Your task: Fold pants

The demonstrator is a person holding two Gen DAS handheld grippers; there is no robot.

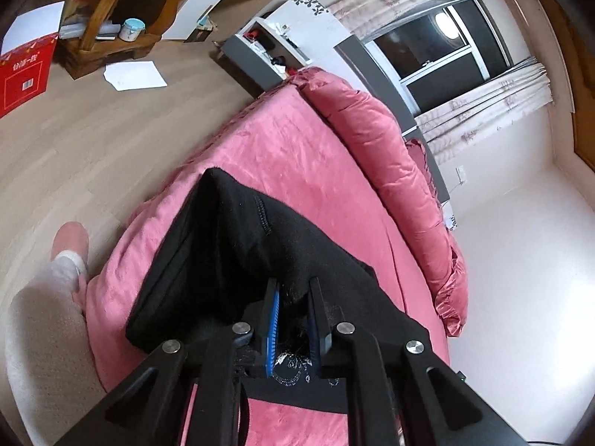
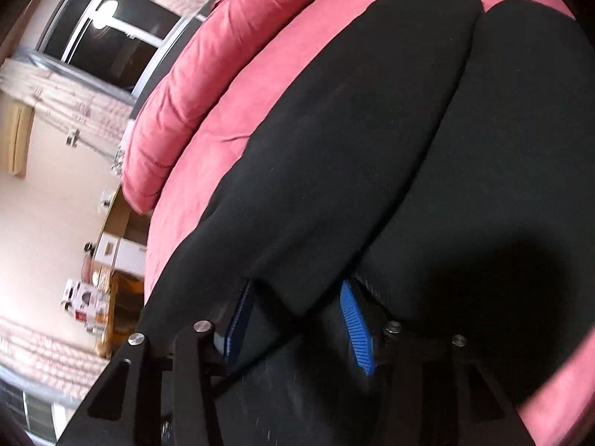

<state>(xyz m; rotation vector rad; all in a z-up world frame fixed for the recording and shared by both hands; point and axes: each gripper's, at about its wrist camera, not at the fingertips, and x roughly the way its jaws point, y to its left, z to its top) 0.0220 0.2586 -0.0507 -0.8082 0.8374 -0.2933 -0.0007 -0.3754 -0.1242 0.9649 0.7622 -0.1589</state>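
Observation:
Black pants (image 1: 238, 245) lie on a pink bed (image 1: 297, 148). In the left wrist view my left gripper (image 1: 293, 286) is shut on an edge of the pants, black cloth bunched between its blue-padded fingers (image 1: 273, 319), and the cloth rises in a fold toward it. In the right wrist view the pants (image 2: 372, 130) spread across the bed (image 2: 267, 85) with both legs side by side. My right gripper (image 2: 297, 297) has pants cloth pinched between its blue pads (image 2: 355, 319), with the jaws held fairly wide by the cloth.
A rolled pink quilt (image 1: 390, 163) lies along the far side of the bed by the window (image 1: 446, 48). A wooden floor (image 1: 93, 130) with papers, a red box (image 1: 22, 78) and a wooden shelf (image 1: 122, 11) is left. The person's leg (image 1: 48, 316) stands by the bed.

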